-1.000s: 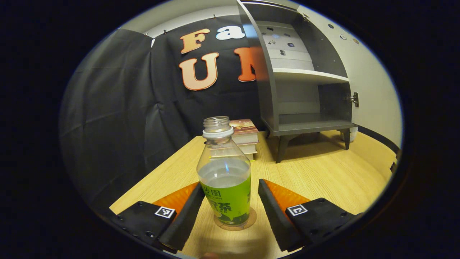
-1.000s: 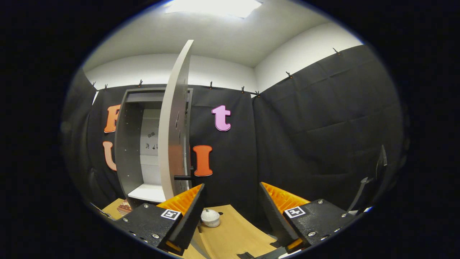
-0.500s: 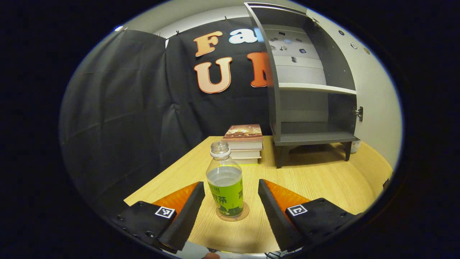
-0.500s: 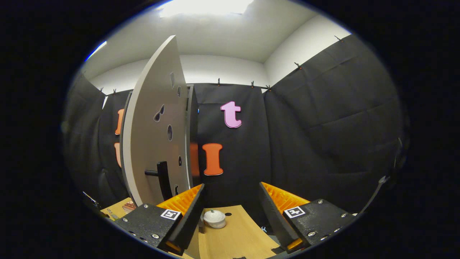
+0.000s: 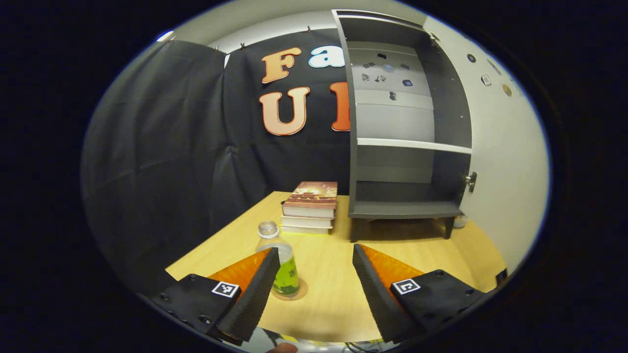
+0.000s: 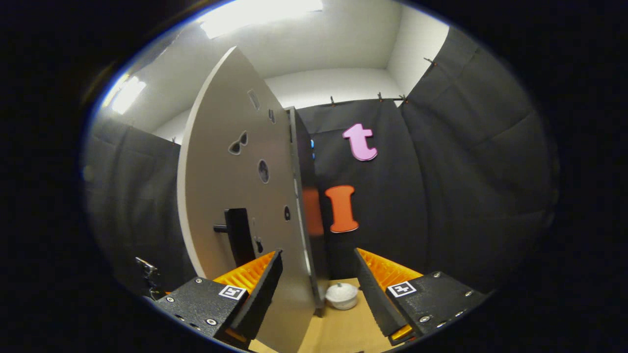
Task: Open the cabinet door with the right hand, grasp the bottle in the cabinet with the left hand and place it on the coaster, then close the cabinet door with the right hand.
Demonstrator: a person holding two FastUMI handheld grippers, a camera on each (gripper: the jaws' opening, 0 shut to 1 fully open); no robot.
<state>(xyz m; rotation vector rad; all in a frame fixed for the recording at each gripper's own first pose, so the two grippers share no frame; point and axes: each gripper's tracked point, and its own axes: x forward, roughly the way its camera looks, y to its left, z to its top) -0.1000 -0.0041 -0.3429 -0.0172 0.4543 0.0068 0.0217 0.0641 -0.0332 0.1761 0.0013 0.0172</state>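
Bottle (image 5: 282,267) stood upright on the coaster (image 5: 297,292) on the table (image 5: 422,250), uncapped, partly behind the left gripper (image 5: 314,279), whose jaws we found apart and empty. In the left gripper view we saw cabinet (image 5: 402,132) shelves and books (image 5: 310,208); in the right gripper view, the door (image 6: 240,196), its handle (image 6: 239,235), and the right gripper (image 6: 318,282) spread wide.

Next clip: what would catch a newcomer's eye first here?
In the right gripper view, the pale cabinet door with its dark handle looms close ahead. In the left gripper view, the grey cabinet stands open and bare at the table's far end, and the green-labelled bottle sits uncapped on the coaster beside the open left gripper.
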